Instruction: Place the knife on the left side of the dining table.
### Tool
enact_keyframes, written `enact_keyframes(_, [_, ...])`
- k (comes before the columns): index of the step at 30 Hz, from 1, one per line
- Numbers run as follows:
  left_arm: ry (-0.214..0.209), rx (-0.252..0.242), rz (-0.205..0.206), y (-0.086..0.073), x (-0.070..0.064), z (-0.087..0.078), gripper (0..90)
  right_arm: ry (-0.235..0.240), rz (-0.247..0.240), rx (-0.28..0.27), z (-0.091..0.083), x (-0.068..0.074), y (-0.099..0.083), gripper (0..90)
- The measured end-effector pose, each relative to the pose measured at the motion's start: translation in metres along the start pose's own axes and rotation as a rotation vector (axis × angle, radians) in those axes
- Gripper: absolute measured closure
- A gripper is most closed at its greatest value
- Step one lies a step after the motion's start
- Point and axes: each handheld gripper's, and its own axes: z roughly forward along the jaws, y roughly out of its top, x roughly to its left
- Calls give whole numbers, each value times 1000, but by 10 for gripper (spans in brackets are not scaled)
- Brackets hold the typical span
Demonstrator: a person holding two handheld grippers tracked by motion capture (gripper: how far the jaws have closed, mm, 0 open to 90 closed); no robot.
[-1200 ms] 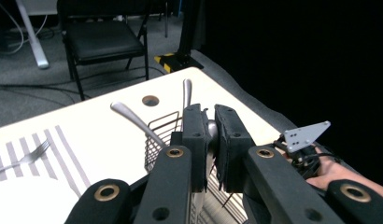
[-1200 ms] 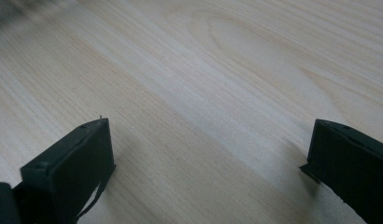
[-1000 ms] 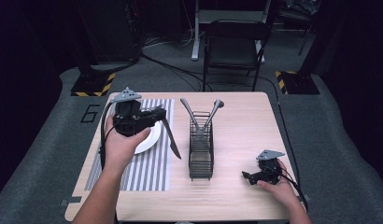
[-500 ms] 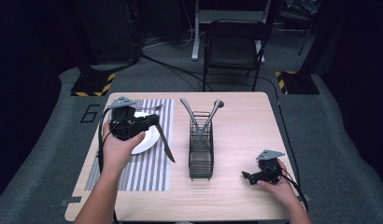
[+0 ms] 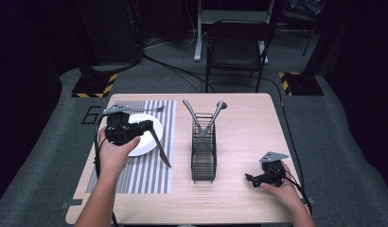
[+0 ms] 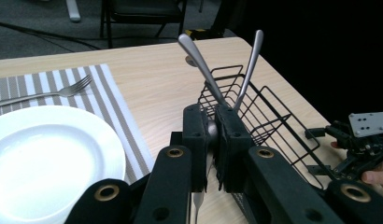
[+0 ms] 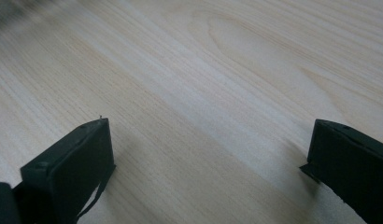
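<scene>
The left gripper (image 5: 147,126) hangs over the white plate (image 5: 154,124) on the striped placemat (image 5: 135,175) at the table's left edge, jaws clenched on a table knife (image 5: 160,149) that slants down toward the wire cutlery basket (image 5: 204,156). The right gripper (image 5: 251,178) rests near the table's front right corner (image 5: 296,215), jaws spread apart, grasping nothing.

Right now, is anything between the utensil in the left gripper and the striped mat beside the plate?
Nothing visible does. The left gripper holds the utensil over the mat strip right of the plate; that strip is bare. The fork lies beyond the plate.
</scene>
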Motion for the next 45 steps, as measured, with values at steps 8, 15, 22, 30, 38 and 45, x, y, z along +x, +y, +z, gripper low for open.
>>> enact_keyframes(8, [21,9,-32,-9,13,2,834,0,0,0,0,0,0,0])
enact_keyframes(15, [36,2,-61,-15,23,5,834,1,0,0,0,0,0,0])
enact_keyframes(22, [41,-25,-121,-24,38,1,833,0,0,0,0,0,0,0])
enact_keyframes(30, [109,-27,-162,-36,56,-10,821,-5,-4,-4,0,0,0,0])
enact_keyframes(38, [156,-47,-236,-54,76,-18,796,-6,-11,-7,0,-1,0,0])
enact_keyframes(45, [183,-53,-271,-66,88,-22,775,-2,-8,-6,0,-1,0,0])
